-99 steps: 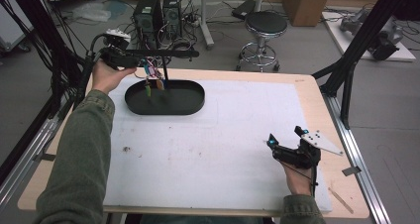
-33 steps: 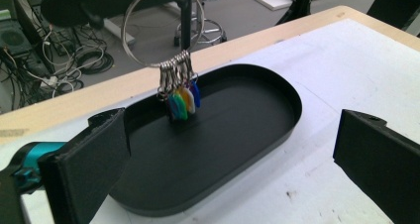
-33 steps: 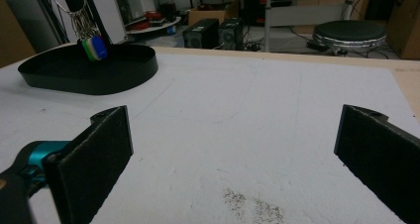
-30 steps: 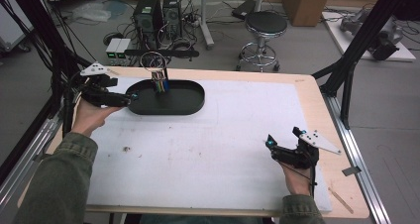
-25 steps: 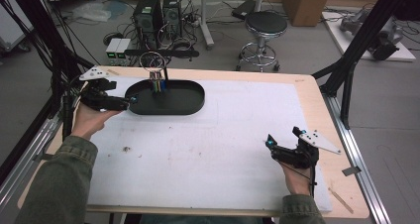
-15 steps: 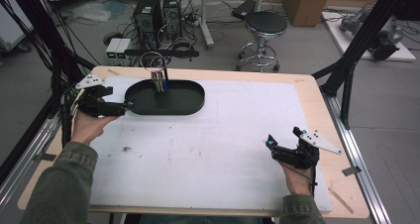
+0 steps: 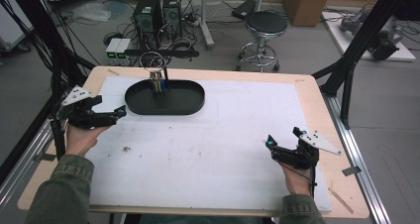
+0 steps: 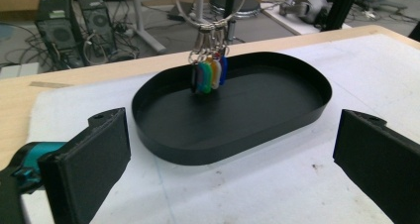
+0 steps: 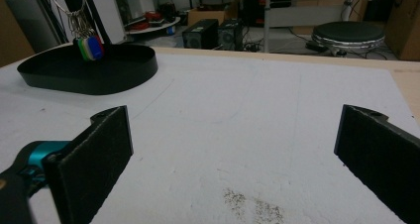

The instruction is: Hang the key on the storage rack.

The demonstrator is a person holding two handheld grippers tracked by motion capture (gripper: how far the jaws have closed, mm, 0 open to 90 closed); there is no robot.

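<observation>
A black oval tray [image 7: 185, 102] lies at the back left of the white mat. Above its left half a bunch of coloured key tags [image 7: 157, 84] hangs on metal rings from the arm of a black stand [image 7: 161, 52]. My left gripper [image 7: 120, 112] rests left of the tray, pointing at it, open and empty. In the left gripper view the tray [image 8: 257, 105] and the tags [image 8: 208, 73] lie ahead of the wide-apart jaws. My right gripper [image 7: 283, 138] sits near the mat's front right, open and empty. In its view the tray [image 9: 89, 80] and tags [image 9: 89, 48] are far off to the left.
The white mat [image 7: 223, 135] covers most of the wooden table and bears a small dirt mark [image 7: 126, 148]. A thin wooden stick [image 7: 341, 199] lies at the front right corner. Behind the table stand a stool [image 7: 266, 23] and computer towers [image 7: 158, 11]. Black frame posts flank both sides.
My left gripper has drawn back from the stand above the tray to the mat's left edge and keeps sliding toward the person. The tags stay hanging. The right gripper has not moved.
</observation>
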